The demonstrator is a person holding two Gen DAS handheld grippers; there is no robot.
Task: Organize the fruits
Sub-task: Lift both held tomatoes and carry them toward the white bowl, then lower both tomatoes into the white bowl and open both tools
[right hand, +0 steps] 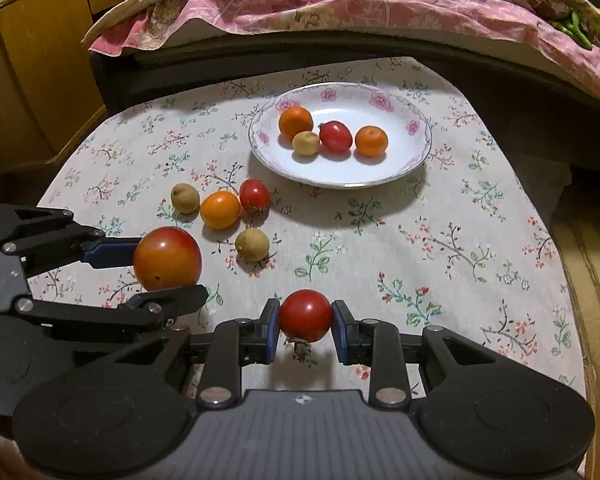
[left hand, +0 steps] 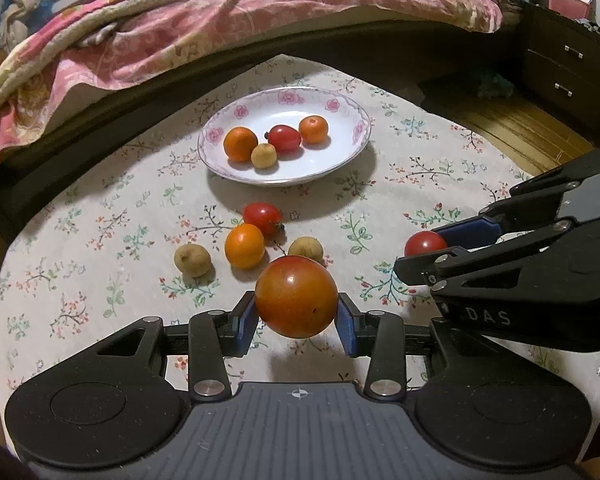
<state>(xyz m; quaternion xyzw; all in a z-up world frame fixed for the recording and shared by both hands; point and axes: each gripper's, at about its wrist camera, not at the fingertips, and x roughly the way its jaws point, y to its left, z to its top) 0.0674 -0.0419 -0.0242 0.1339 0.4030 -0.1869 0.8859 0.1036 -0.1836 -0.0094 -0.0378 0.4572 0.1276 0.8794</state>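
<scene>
Left wrist view: saw the left tool clamped on a large orange-red tomato, held clear above the surface, blue pads pressing its two sides. Right wrist view: found the right tool closed on a small red tomato, stem hanging down, likewise lifted off the cloth. Noted a plate with a pink flowered rim at the far side near the bed, already holding two small oranges, one red tomato and one small brown fruit. Counted four loose pieces between plate and tools: a red tomato, an orange touching it, and two brown fruits either side. Judged the step in hand as carrying both held fruits to the plate. Best done one tool at a time, to keep the two from crowding each other over the rim. Should pass above the loose cluster rather than through it, lower into a bare patch of the plate, nearly touching the bottom before letting go, since round fruit would probably roll and knock its neighbours. Ought to keep the squeeze light; ripe tomato skin likely bruises or splits.
</scene>
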